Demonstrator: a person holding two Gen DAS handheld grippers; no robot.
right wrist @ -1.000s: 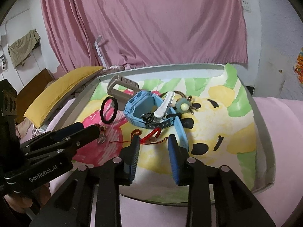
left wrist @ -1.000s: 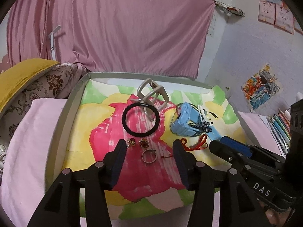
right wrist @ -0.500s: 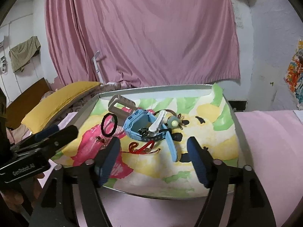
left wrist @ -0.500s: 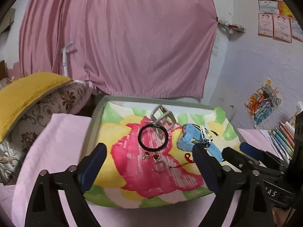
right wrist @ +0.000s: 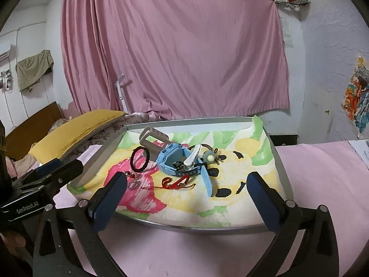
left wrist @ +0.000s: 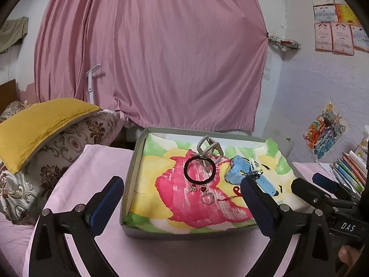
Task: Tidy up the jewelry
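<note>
Both tongs opening, nothing between them: left gripper [left wrist: 182, 198], right gripper [right wrist: 186, 188]. Next: take the clear ring [left wrist: 206, 199] at tray [left wrist: 131, 180] 6 o'clock; approach low, pinch its rim.

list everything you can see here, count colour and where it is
tray: 1, grey rim, on the pink bed cover, lined with a pink, yellow and green painted sheet
hair tie: 1, black, on the pink patch of the sheet
watch strap: 1, grey, at the back of the tray, behind the hair tie
watch: 1, light blue, middle of the tray
clip: 1, white, lying on the watch
cord bracelet: 1, red, in front of the watch
earrings: 2, red stones, in front of the hair tie
ring: 1, clear, just in front of the earrings
curtain: 1, pink, behind the tray
pillow: 1, yellow, left
left gripper: 1, black with blue pads, jaws opening, nothing between them
right gripper: 1, same, jaws opening, nothing between them
</note>
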